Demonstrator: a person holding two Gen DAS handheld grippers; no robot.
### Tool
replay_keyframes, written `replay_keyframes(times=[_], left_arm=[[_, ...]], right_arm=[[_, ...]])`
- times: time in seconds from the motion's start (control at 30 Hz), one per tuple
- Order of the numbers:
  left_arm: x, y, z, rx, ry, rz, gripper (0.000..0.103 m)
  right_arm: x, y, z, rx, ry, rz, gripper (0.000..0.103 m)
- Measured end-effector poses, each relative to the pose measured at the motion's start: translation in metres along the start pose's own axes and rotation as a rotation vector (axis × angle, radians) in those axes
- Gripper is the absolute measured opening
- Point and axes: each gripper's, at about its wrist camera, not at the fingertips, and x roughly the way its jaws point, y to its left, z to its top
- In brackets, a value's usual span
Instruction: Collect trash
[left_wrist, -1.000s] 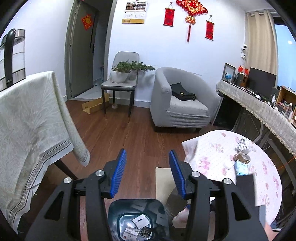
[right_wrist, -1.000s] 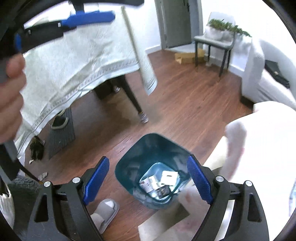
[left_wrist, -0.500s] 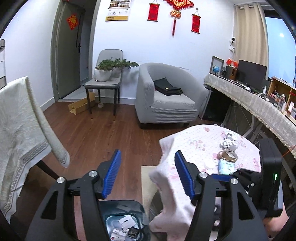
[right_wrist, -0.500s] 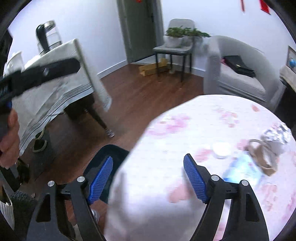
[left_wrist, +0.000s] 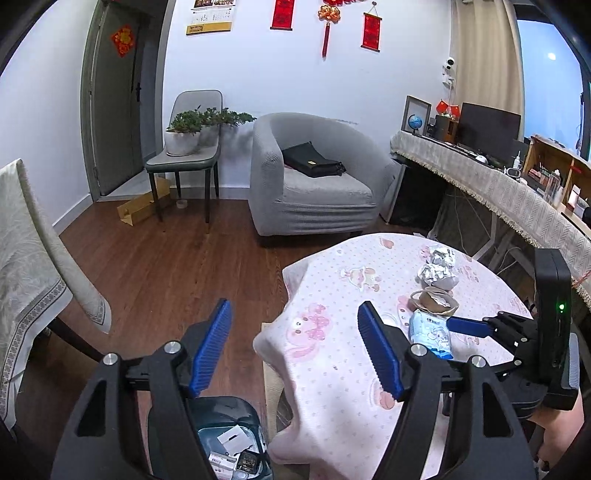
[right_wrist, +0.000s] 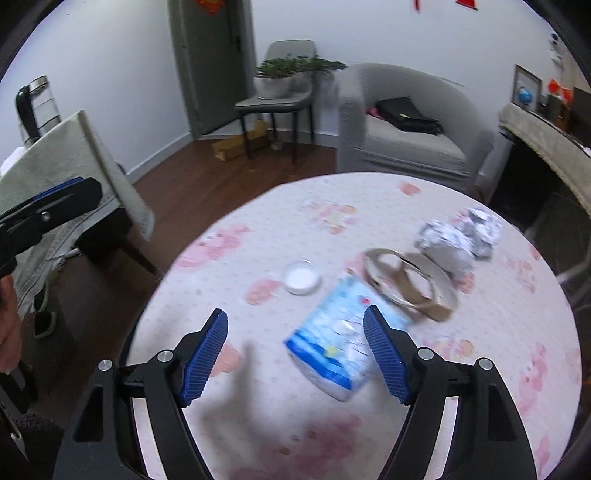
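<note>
The blue tissue pack (right_wrist: 334, 349) lies flat on the round pink tabletop (right_wrist: 258, 387), just ahead of the right claw (right_wrist: 295, 354), nearer its right-hand finger. Its long axis slants from the near end, low between the fingers, up and away to the right toward the tape rolls (right_wrist: 410, 282). Those two cardboard rolls sit just past the pack's far end, overlapping each other, and beyond them to the right are two crumpled foil balls (right_wrist: 458, 240). A small white lid (right_wrist: 302, 276) rests ahead of the claw, left of the pack. Nothing lies between the fingers and the pack. The right claw is spread wide and empty, touching nothing. The left claw (left_wrist: 295, 347) is also spread wide and empty, over the tabletop's edge, with the trash bin (left_wrist: 232, 439) below it holding scraps.
</note>
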Motion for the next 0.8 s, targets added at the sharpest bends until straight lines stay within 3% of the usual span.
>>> replay_keyframes(times=[0.3,0.43,0.57,0.63,0.8], left_arm=[[0.018,-0.013,0.001,-0.002,0.017,-0.023,0.076],[0.025,-0.019,0.002,0.023,0.026,-0.016,0.080],[0.031,-0.026,0.003,0.042,0.026,-0.015,0.080],[0.034,-0.028,0.004,0.047,0.028,-0.022,0.080],[0.047,-0.035,0.004,0.067,0.046,-0.025,0.082]], right_arm=[[0.011,-0.017,-0.015,0.121,0.060,-0.083,0.081],[0.018,-0.018,-0.013,0.189,0.074,-0.077,0.085],[0.025,-0.017,-0.011,0.232,0.093,-0.157,0.085],[0.029,-0.018,-0.011,0.254,0.100,-0.157,0.085],[0.033,-0.017,-0.010,0.221,0.093,-0.179,0.086]])
